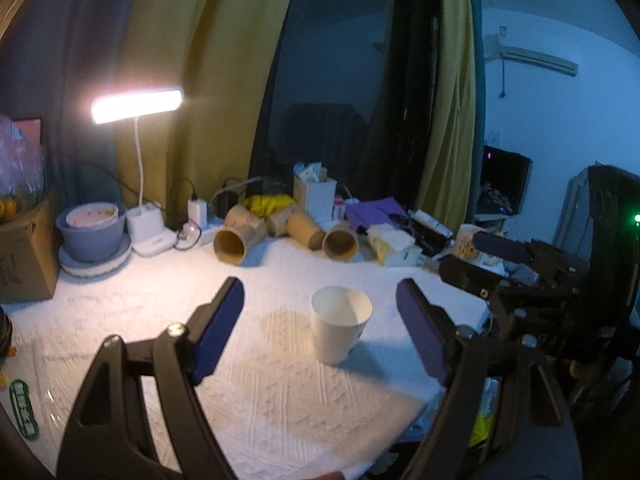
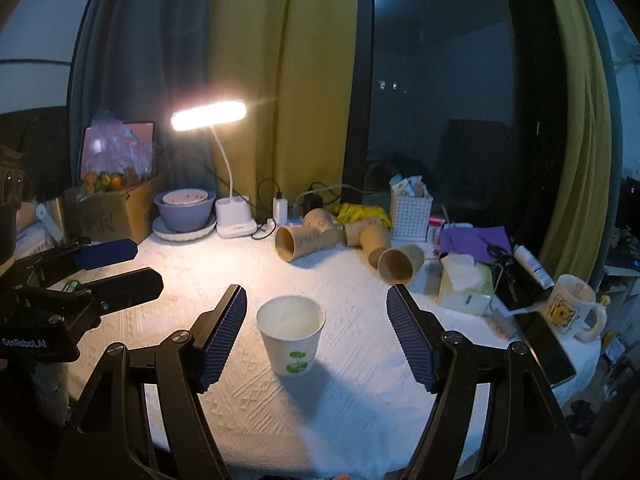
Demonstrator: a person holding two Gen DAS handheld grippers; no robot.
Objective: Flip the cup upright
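Observation:
A white paper cup (image 1: 340, 330) with a green leaf print stands upright, mouth up, on the white textured tablecloth (image 1: 256, 384). It also shows in the right wrist view (image 2: 291, 334). My left gripper (image 1: 320, 336) is open, its blue pads on either side of the cup and a little short of it, not touching. My right gripper (image 2: 316, 334) is open as well, with the cup between its pads but apart from them. The right gripper also shows at the right edge of the left wrist view (image 1: 500, 260), and the left gripper at the left of the right wrist view (image 2: 120, 268).
Several brown paper cups (image 2: 304, 240) lie on their sides at the back. A lit desk lamp (image 2: 208, 116), a blue bowl (image 2: 184, 210), a cardboard box (image 2: 116, 212), a tissue pack (image 2: 464, 284), a white mug (image 2: 572, 312) and a phone (image 2: 548, 348) crowd the table's back and right.

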